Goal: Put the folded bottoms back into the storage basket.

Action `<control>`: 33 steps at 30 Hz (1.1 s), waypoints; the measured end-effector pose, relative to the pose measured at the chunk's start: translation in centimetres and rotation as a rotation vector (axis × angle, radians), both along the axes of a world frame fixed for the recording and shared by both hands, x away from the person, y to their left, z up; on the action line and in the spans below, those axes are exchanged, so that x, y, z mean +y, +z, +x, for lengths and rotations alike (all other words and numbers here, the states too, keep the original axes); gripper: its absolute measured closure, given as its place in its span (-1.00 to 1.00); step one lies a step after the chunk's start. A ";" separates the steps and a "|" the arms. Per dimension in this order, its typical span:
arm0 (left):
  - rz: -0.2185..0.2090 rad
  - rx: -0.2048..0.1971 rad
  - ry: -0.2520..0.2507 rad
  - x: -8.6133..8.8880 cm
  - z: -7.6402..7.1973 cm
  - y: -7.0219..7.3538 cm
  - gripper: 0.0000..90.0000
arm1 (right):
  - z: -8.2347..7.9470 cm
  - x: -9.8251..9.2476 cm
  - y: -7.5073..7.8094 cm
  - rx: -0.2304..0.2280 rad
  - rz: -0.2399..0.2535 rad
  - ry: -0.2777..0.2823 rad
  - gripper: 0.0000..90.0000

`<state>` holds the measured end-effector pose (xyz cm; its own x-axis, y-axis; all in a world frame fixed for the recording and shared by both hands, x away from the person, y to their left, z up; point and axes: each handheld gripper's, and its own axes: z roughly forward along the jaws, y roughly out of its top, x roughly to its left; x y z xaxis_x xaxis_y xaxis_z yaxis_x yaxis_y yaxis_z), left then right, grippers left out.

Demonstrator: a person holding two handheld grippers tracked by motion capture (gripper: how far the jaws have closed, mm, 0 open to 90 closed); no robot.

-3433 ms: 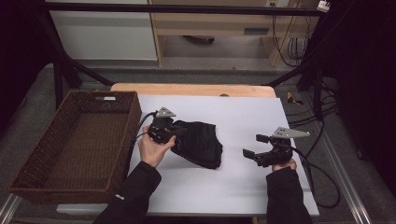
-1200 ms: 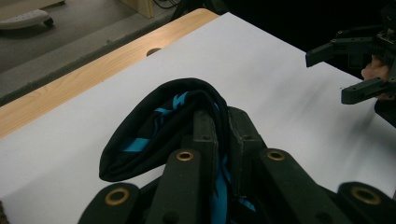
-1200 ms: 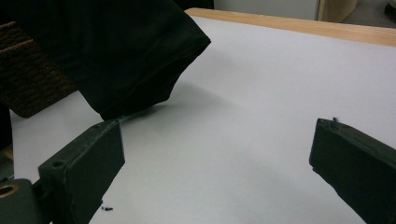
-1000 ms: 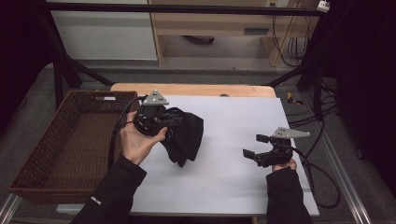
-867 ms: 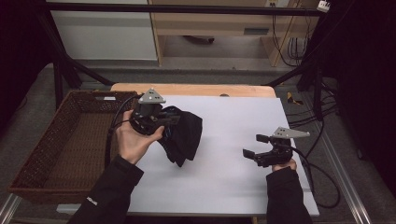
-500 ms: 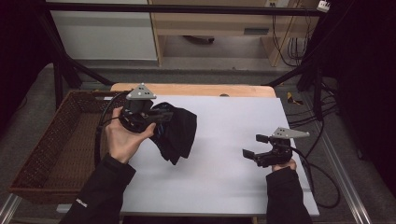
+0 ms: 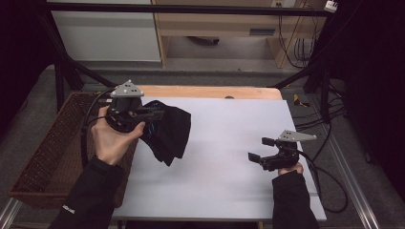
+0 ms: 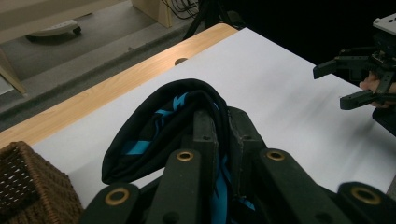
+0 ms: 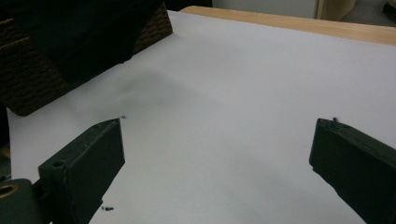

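Note:
A black garment with bright blue markings [image 7: 168,132] hangs off the table from my left gripper [image 7: 152,116], which is shut on a fold of it near the table's left edge. In the left gripper view the cloth [image 8: 159,126] bulges out ahead of the two closed jaws, its blue print showing. The garment's dark lower part [image 9: 84,37] hangs in the right gripper view at the upper left. My right gripper [image 7: 257,150] rests low at the right side of the white table [image 7: 229,157], jaws wide apart with nothing between them [image 9: 217,154].
A brown wicker basket [image 7: 52,152] stands against the table's left edge, under my left hand. A wooden strip [image 7: 215,91] runs along the table's far edge. Cables trail off the right side [image 7: 329,191]. My right gripper [image 8: 359,81] is in the left gripper view, far right.
My left gripper has carried the garment up and leftward, from the middle of the table toward the basket. The cloth now hangs free of the surface. My right gripper has stayed put.

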<state>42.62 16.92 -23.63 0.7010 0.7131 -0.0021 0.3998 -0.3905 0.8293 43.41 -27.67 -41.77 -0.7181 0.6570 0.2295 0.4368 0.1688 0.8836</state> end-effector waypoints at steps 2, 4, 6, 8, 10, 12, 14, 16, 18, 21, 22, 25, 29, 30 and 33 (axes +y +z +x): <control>-0.002 -0.002 0.003 0.3 0.0 0.2 0.85 | 0.0 0.0 0.0 0.000 -0.001 0.001 -0.92; -0.005 -0.005 0.006 0.8 -0.1 0.5 0.85 | 0.0 0.1 0.0 0.003 0.000 0.000 -0.92; -0.005 -0.005 0.008 0.9 -0.1 0.6 0.85 | 0.0 0.1 0.0 0.003 -0.001 0.000 -0.92; -0.005 -0.007 0.011 1.1 -0.1 0.7 0.85 | 0.0 0.1 0.0 0.003 -0.001 0.000 -0.92; -0.006 -0.009 0.015 1.3 -0.2 0.9 0.85 | 0.0 0.0 0.0 0.000 -0.003 0.000 -0.92; -0.008 -0.011 0.015 1.4 -0.3 1.0 0.85 | 0.0 0.0 0.0 0.000 -0.002 0.000 -0.92; -0.007 -0.011 0.016 1.6 -0.3 1.2 0.85 | 0.0 0.0 0.0 0.000 -0.002 0.001 -0.92; 0.000 -0.014 0.015 1.8 -0.3 1.4 0.85 | 0.0 0.0 0.0 0.000 -0.005 -0.001 -0.92; -0.002 -0.015 0.017 2.0 -0.4 1.5 0.85 | 0.0 0.0 0.0 0.000 -0.004 -0.001 -0.92; -0.010 -0.016 0.022 2.3 -0.4 1.7 0.85 | 0.0 0.0 0.0 0.000 -0.004 0.000 -0.92; -0.010 -0.017 0.025 2.5 -0.4 1.8 0.85 | 0.0 0.0 0.0 0.000 -0.005 0.000 -0.92; -0.010 -0.018 0.026 2.7 -0.4 2.0 0.85 | 0.0 0.0 0.0 0.000 -0.005 0.000 -0.92; -0.003 -0.022 0.033 3.0 -0.5 2.4 0.85 | 0.0 0.0 0.0 0.000 -0.005 0.000 -0.92; -0.003 -0.024 0.035 3.1 -0.6 2.5 0.85 | 0.0 0.0 0.0 0.001 -0.005 0.000 -0.92; 0.002 -0.024 0.037 3.3 -0.5 2.7 0.85 | 0.0 0.0 0.0 0.001 -0.005 0.001 -0.92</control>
